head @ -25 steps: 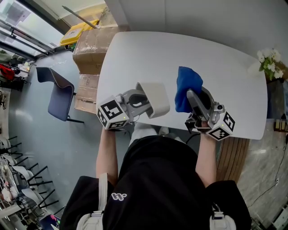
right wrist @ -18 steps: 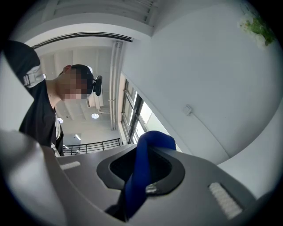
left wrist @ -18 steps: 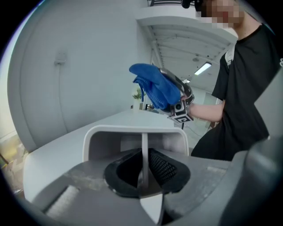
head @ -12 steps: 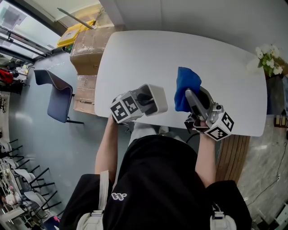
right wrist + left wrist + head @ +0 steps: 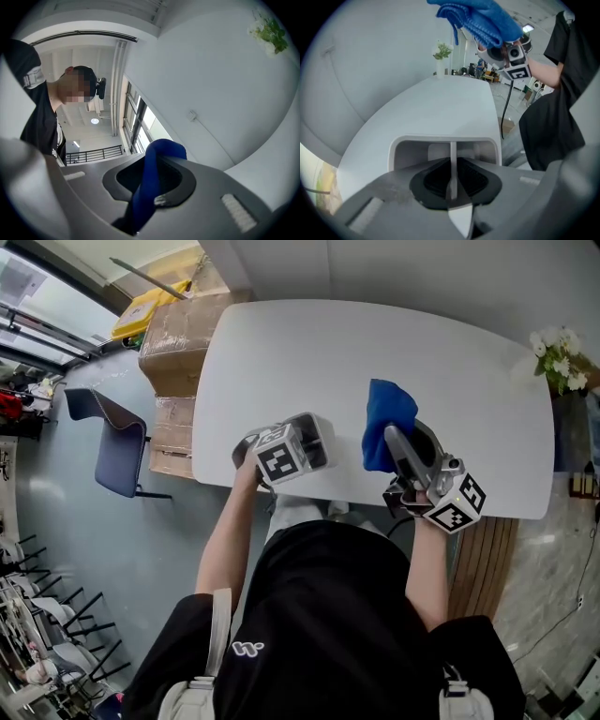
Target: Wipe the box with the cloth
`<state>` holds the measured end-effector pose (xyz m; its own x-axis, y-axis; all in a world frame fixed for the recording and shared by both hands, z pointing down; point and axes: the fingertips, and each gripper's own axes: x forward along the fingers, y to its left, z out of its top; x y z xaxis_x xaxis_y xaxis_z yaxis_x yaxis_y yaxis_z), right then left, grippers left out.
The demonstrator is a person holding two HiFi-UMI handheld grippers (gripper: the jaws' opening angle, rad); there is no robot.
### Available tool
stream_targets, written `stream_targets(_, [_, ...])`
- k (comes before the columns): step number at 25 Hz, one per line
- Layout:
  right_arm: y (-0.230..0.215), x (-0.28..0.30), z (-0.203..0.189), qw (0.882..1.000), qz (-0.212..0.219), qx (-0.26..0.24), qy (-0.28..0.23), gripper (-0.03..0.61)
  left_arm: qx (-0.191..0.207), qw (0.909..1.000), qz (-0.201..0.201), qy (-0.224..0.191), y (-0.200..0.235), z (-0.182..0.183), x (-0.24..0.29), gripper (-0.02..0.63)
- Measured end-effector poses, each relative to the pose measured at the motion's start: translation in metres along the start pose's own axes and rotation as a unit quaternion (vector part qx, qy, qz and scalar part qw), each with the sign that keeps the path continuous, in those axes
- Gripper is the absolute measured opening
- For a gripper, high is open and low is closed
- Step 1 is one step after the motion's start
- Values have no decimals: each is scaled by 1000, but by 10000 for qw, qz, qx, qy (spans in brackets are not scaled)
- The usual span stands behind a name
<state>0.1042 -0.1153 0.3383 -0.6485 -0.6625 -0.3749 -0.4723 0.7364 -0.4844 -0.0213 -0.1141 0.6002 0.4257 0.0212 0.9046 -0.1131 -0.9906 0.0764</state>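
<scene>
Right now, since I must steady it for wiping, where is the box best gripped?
Grip the box by its thin white panel, edge-on from the open side, as the left claw does: the body looks too wide for the jaws. Outer faces stay free for the cloth in the right claw.

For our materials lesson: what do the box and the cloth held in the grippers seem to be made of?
Box: probably plastic, white with a smooth matte finish; thin rigid walls and rounded corners suggest moulding. Cloth: soft blue fabric, perhaps microfibre; it folds limply and its surface looks fuzzy.
</scene>
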Motion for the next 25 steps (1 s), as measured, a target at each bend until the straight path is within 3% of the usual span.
stream_targets(5, [-6, -2, -1, 9998, -189, -46, 29, 54, 341, 9975, 186, 586, 10, -10, 14, 51])
stream_targets(13, [-15, -2, -9, 9968, -639, -392, 261, 54, 444, 9956, 216, 801, 15, -4, 25, 52])
stream_targets(20, [-24, 2, -13, 9862, -1268, -933, 505, 55, 476, 9938, 276, 963, 19, 0, 29, 52])
stream_targets(25, [-31, 2, -16, 9817, -1493, -1006, 616, 54, 725, 9885, 374, 1275, 18, 5, 39, 54])
